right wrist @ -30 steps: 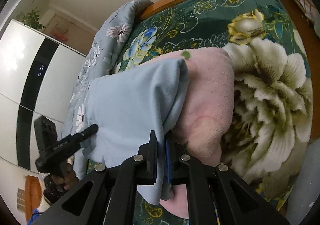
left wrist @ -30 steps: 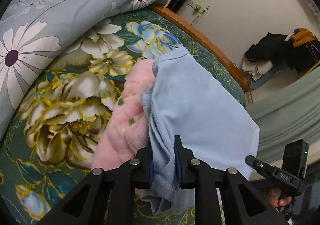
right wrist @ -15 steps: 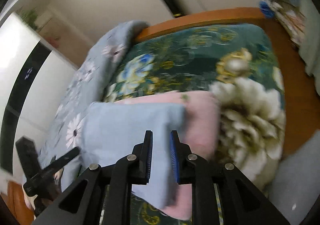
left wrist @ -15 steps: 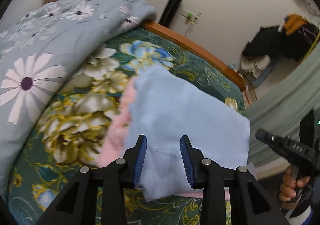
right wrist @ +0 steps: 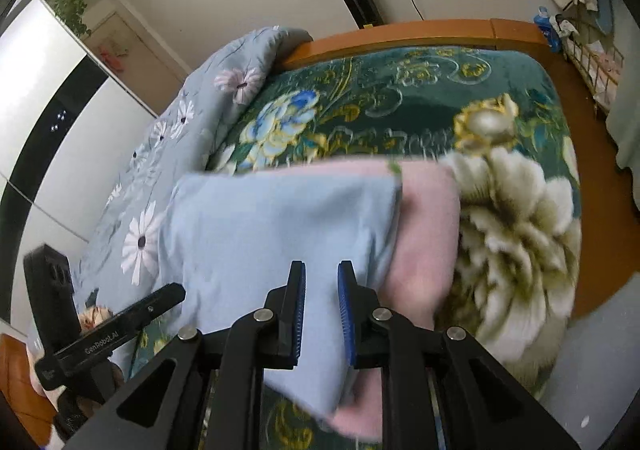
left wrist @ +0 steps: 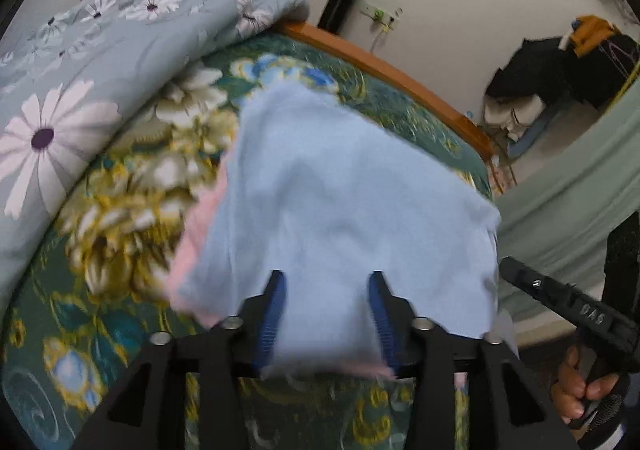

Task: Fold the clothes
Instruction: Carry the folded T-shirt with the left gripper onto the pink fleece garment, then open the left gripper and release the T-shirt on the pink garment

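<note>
On the floral bed [right wrist: 500, 98], a folded blue garment [right wrist: 280, 226] lay atop a pink one [right wrist: 428, 234]. Both claws, left [left wrist: 326, 304] and right [right wrist: 321, 304], gaped empty; withdrawing straight back should spare the fold.

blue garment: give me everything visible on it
The blue garment is plain pale blue, soft-looking cloth, folded into a rough rectangle and lying flat on top of a pink garment, which shows along its edges. Both rest on the floral bedspread. Both tongs, left and right, are open over its near edge, gripping nothing. Any contact with it is unclear.
</note>
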`<act>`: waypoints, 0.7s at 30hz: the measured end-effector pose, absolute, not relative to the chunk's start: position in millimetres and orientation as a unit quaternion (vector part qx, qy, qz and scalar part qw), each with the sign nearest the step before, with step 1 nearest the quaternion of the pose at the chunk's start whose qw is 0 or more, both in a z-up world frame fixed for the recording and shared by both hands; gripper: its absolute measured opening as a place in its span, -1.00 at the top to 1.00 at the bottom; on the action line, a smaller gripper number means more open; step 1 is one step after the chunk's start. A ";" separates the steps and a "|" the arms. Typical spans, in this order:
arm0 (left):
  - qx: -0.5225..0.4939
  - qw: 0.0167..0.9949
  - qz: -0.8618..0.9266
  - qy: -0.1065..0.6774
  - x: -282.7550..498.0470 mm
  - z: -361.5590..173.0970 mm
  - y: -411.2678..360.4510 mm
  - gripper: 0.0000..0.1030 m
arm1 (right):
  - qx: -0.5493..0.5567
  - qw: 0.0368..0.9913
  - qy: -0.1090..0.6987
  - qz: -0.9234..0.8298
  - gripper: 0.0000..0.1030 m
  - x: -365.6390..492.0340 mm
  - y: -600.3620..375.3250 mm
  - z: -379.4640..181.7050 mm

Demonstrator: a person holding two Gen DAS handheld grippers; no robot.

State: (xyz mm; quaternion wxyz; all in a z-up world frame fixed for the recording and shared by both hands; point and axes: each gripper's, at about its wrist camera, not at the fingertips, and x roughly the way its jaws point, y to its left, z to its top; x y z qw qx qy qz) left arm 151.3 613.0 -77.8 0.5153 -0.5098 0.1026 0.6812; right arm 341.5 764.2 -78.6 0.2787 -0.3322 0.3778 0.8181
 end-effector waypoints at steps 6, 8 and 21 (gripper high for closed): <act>-0.517 0.492 0.695 0.087 180.2 -87.8 572.4 -0.38 | -0.384 0.298 0.389 0.783 0.55 361.3 705.7 -109.3; -0.508 0.487 0.706 0.082 186.8 -87.3 562.3 -0.55 | -0.397 0.298 0.377 0.782 0.30 365.5 688.2 -115.1; -0.496 0.402 0.755 0.150 206.8 -129.2 566.7 -1.00 | -0.392 0.280 0.303 0.822 -0.31 359.5 676.5 -157.6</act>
